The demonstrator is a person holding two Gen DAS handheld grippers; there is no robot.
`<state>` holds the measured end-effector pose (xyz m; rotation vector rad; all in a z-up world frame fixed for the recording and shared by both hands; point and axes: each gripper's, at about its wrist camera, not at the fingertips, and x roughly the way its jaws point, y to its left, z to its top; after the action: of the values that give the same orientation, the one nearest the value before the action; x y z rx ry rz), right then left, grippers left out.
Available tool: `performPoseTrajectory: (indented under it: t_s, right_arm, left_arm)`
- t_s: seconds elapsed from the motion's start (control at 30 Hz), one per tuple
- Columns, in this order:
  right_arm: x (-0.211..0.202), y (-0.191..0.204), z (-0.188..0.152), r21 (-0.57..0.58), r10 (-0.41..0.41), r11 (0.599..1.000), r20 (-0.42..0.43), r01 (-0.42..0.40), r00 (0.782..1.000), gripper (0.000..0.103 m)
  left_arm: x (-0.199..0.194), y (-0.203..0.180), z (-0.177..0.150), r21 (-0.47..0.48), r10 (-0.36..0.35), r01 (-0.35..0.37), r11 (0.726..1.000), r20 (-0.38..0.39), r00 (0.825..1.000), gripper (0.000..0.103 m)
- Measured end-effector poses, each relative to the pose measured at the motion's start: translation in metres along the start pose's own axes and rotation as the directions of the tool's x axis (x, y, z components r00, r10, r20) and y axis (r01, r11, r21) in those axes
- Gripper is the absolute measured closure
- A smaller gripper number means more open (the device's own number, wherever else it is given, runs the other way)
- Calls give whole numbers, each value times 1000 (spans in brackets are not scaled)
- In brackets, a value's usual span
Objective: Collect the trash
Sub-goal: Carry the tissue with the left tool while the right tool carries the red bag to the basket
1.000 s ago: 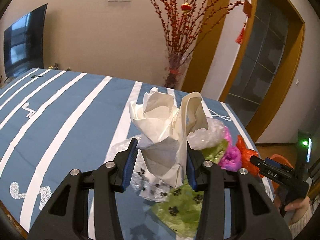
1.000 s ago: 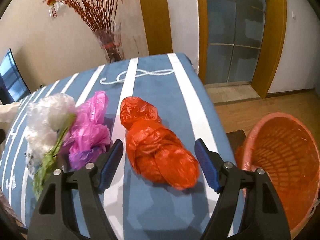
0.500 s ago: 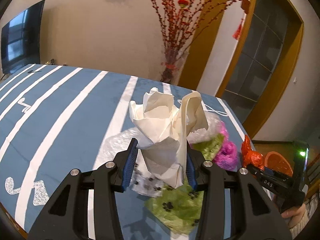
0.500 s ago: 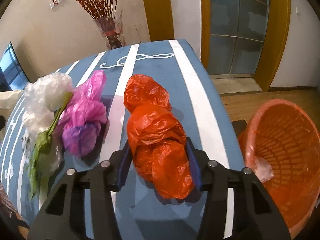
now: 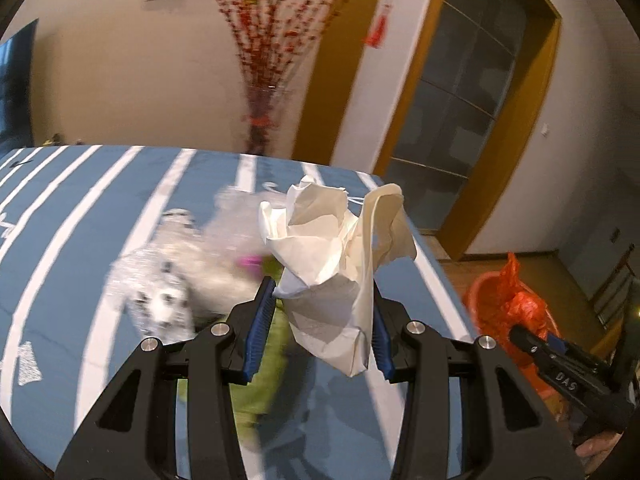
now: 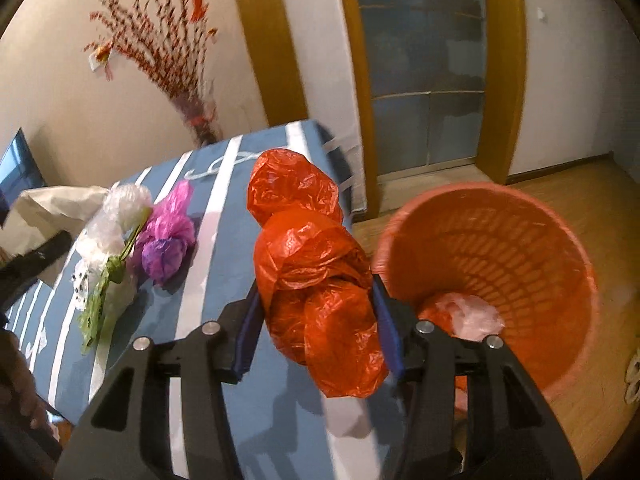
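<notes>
My left gripper is shut on a crumpled white paper and holds it above the blue striped table. My right gripper is shut on a red plastic bag, lifted off the table near its right edge, beside the orange basket. The red bag and the basket also show at the right of the left wrist view. On the table lie a clear plastic bag, a green wrapper and a pink bag.
The basket stands on the wooden floor and holds a pale plastic piece. A vase of red branches stands behind the table. A glass door is beyond the basket. A TV is at far left.
My right gripper shut on the red bag, lifted it off the table and moved right toward the basket. My left gripper carried the white paper rightward along the table.
</notes>
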<state>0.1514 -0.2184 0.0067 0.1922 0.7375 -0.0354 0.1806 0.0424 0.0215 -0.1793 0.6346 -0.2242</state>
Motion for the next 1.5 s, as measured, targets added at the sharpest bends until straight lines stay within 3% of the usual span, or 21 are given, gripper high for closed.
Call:
performPoseTrajectory:
  t_s: [0.3, 0.6, 0.83, 1.5]
  right_arm:
    - [-57, -37, 3, -10, -157, 987, 144, 160, 977, 53]
    - [-73, -82, 9, 57, -250, 968, 184, 243, 951, 53]
    - [-73, -115, 10, 118, -290, 955, 183, 271, 940, 53]
    - [-44, -156, 21, 197, -290, 946, 167, 256, 942, 53]
  left_arm:
    - [12, -68, -6, 77, -101, 103, 992, -29, 995, 60]
    - [36, -136, -13, 157, -192, 203, 967, -81, 978, 60]
    - [62, -177, -19, 191, -244, 268, 944, -140, 960, 60]
    - [105, -224, -33, 216, -309, 362, 907, -244, 919, 59]
